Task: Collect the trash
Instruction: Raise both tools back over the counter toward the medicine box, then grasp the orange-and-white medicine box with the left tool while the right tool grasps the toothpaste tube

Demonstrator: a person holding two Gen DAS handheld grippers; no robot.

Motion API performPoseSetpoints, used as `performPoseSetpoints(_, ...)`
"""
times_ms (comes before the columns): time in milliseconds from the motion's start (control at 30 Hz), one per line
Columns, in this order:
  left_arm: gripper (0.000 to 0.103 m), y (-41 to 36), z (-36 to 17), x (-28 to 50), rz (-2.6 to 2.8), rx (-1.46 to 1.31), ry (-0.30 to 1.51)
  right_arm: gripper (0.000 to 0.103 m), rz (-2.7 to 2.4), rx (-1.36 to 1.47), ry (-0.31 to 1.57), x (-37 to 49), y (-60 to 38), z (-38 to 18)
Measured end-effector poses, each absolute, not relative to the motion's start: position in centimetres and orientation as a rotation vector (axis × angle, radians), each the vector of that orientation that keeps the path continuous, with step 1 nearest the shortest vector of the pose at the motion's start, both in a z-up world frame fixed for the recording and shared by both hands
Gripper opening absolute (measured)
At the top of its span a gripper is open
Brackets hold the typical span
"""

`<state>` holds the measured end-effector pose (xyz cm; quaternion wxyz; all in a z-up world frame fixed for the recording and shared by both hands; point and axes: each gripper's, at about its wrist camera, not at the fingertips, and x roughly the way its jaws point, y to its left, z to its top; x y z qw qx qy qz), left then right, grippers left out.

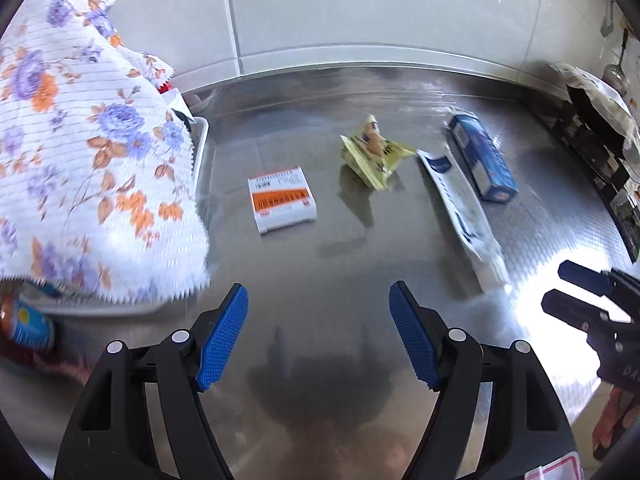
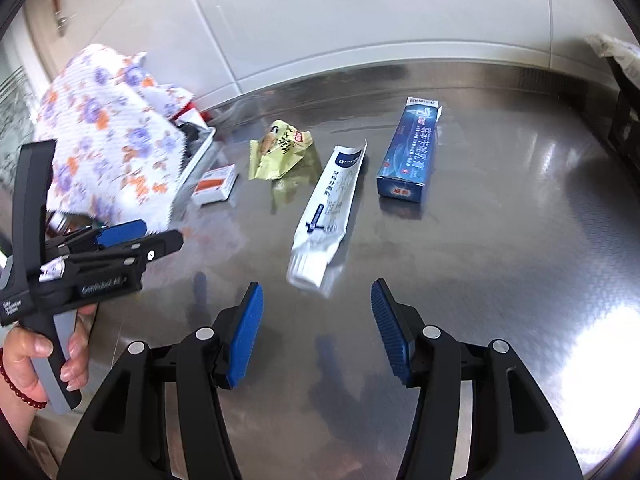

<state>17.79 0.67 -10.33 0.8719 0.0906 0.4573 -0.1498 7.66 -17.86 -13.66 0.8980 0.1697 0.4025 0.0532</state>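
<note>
Four pieces of trash lie on a steel counter (image 1: 320, 264): a white-and-orange small box (image 1: 282, 200) (image 2: 214, 184), a crumpled yellow wrapper (image 1: 374, 154) (image 2: 278, 154), a flattened white tube (image 1: 460, 212) (image 2: 328, 212) and a blue carton (image 1: 480, 158) (image 2: 412, 150). My left gripper (image 1: 318, 332) is open and empty, hovering in front of the small box and wrapper. My right gripper (image 2: 316, 324) is open and empty, just short of the white tube's flat end. Each gripper shows in the other's view, the right one (image 1: 576, 292) and the left one (image 2: 160, 236).
A white basket (image 1: 200, 152) (image 2: 200, 152) stands at the left, draped with a floral cloth (image 1: 88, 152) (image 2: 112, 136). A tiled wall (image 1: 360, 12) backs the counter. A dark rack (image 1: 600, 152) with a plastic bag sits at the right. A can (image 1: 28, 324) lies near the basket.
</note>
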Motion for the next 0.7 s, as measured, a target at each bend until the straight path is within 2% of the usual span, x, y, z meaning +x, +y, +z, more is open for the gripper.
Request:
performPoseSetpoints(267, 0.074, 0.8, -11.9, 23.9, -0.315, 0.167, 0.978, 0.057, 0.066, 0.333, 0.868, 11.1, -15.5, -15.4)
performPoseSetpoints(700, 0.074, 0.1, -14.5, 28.3, -0.273, 0.169, 1.007, 0.057, -0.006, 0.273, 0.878, 13.6, -14.9, -16.2)
